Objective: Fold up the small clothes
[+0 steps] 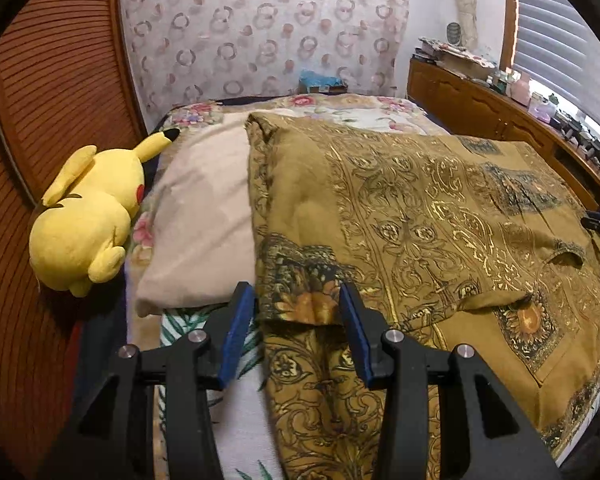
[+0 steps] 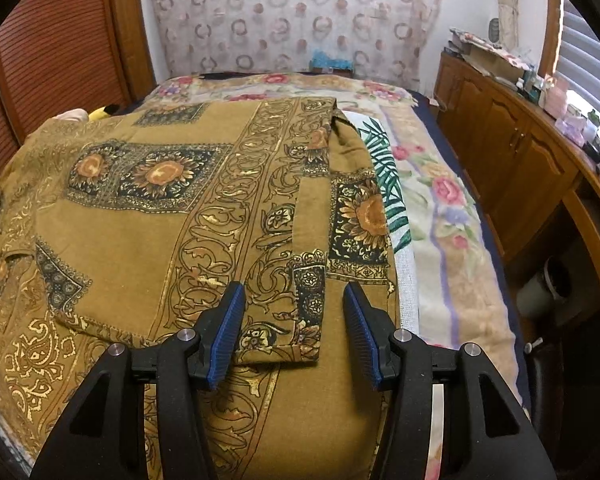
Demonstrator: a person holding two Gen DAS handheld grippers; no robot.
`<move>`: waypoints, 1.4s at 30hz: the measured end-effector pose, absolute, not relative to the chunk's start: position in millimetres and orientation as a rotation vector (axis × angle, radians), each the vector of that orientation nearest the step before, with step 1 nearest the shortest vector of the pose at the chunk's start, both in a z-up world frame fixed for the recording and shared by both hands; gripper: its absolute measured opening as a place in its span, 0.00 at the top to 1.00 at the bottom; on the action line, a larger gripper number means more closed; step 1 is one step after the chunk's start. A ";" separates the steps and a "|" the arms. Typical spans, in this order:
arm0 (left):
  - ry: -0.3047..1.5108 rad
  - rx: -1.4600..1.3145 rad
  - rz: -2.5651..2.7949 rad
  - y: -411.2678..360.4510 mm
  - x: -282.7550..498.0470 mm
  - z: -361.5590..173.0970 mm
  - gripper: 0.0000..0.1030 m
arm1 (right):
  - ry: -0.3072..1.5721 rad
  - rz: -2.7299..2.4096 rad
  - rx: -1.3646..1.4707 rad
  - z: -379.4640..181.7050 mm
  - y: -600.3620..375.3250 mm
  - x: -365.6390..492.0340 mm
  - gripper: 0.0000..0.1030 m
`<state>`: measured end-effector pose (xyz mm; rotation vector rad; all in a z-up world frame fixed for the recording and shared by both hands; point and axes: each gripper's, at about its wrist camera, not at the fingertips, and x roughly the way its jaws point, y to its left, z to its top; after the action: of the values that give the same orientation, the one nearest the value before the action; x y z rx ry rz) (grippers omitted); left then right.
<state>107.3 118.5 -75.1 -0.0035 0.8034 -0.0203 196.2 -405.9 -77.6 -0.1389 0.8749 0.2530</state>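
Nearest us in the left wrist view are our left gripper's (image 1: 298, 300) two blue pads (image 1: 236, 332), standing partly apart with nothing pressed between them. They sit just above the near left edge of the garment (image 1: 400, 208), an olive-gold cloth printed with scrolls and dark sunflower panels. A folded-over flap of that edge lies in the gap between the fingers, but neither pad bears on it.

In the right wrist view our right gripper (image 2: 294, 300) is set the same way, jaws about half apart and empty. Below the gap lies a narrow folded strip of the garment with a dark flowered band, its hem ending near the fingertips.

The garment is spread flat on the bed (image 2: 440, 216), covering most of its middle. It lies over a floral blanket (image 2: 448, 200) and a palm-leaf sheet (image 2: 384, 160) that shows along its right edge and again by our left gripper.

To the left of the garment we see a beige pillow (image 1: 200, 208), touching or just under its edge. Beside the pillow a yellow plush toy (image 1: 88, 216) lies against the slatted wooden wall (image 1: 52, 80).

A patterned curtain (image 1: 260, 28) hangs behind the bed. Along the right runs a wooden cabinet (image 2: 508, 148) with clutter on top, under window blinds (image 1: 560, 40).
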 end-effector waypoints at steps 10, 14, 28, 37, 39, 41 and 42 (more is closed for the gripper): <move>0.809 -0.002 -0.044 122.0 114.2 -80.2 0.63 | 0.874 0.250 -0.139 -77.5 -406.9 195.9 0.49; 0.824 0.012 -0.057 117.6 116.4 -84.6 0.76 | 0.873 0.250 -0.139 -77.5 -407.0 195.2 0.49; 0.825 0.017 -0.038 113.7 123.2 -89.8 0.88 | 0.873 0.249 -0.140 -77.6 -407.5 195.5 0.49; 0.741 -0.027 -0.095 103.9 103.4 -62.8 1.00 | 0.875 0.298 -0.174 -73.3 -396.2 193.1 0.80; 0.708 -0.034 -0.111 100.2 95.7 -50.7 1.00 | 0.864 0.327 -0.196 -68.0 -389.1 188.8 0.95; 0.675 -0.043 -0.124 97.5 88.0 -37.9 1.00 | 0.823 0.328 -0.208 -57.2 -386.5 182.6 0.97; 0.656 -0.047 -0.135 95.9 82.6 -30.4 1.00 | 0.810 0.332 -0.199 -51.6 -387.7 180.8 0.97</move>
<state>82.6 95.9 -30.4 -0.0471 0.6563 -0.1347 180.8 -387.7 -51.6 -0.1986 0.8097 0.3318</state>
